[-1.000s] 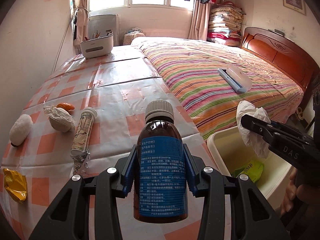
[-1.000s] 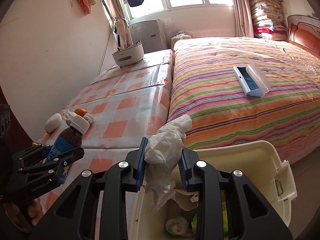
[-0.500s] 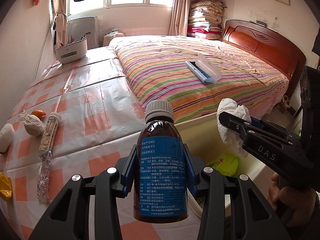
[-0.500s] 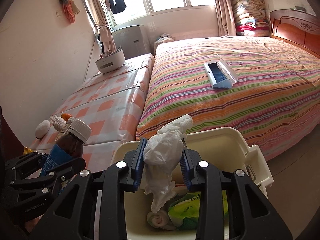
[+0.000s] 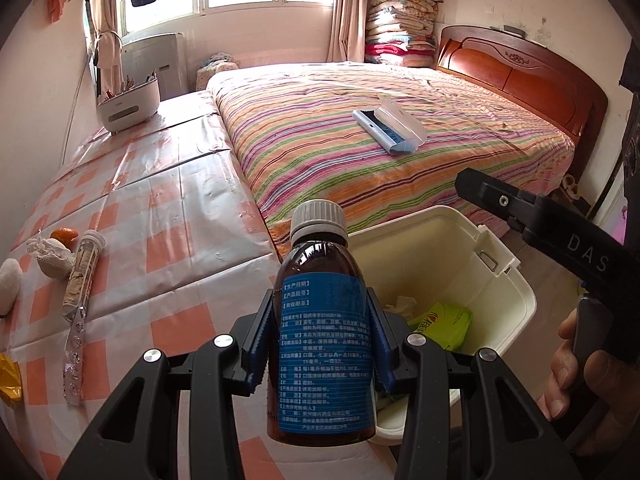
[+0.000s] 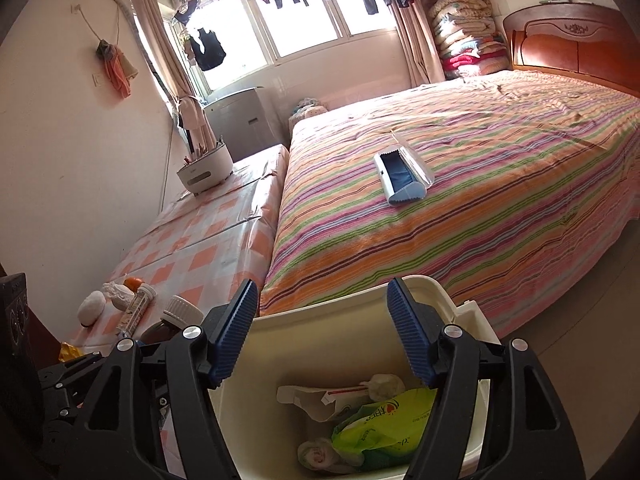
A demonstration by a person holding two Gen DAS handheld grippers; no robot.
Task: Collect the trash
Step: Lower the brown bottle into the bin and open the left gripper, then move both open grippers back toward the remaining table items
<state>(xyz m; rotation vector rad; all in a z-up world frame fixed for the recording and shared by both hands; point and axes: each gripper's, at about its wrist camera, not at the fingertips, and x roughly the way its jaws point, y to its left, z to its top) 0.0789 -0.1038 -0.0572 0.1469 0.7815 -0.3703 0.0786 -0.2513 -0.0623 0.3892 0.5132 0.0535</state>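
— On the checked table [image 5: 168,208], how many things lie?

— I count six: one orange [image 5: 64,234], two white lumps, one tube [image 5: 82,272], one blister strip [image 5: 75,354], one gold wrapper [image 5: 9,372].

— And the bottle [image 5: 322,344]?

— One only, upright, pinched between the pads of the left gripper [image 5: 320,344], beside the bin [image 5: 516,292].

— The right gripper [image 6: 322,336]?

— Its jaws have just been opening and stand wide and empty over the bin, where tissue [image 6: 316,452] and one green packet [image 6: 384,424] lie.
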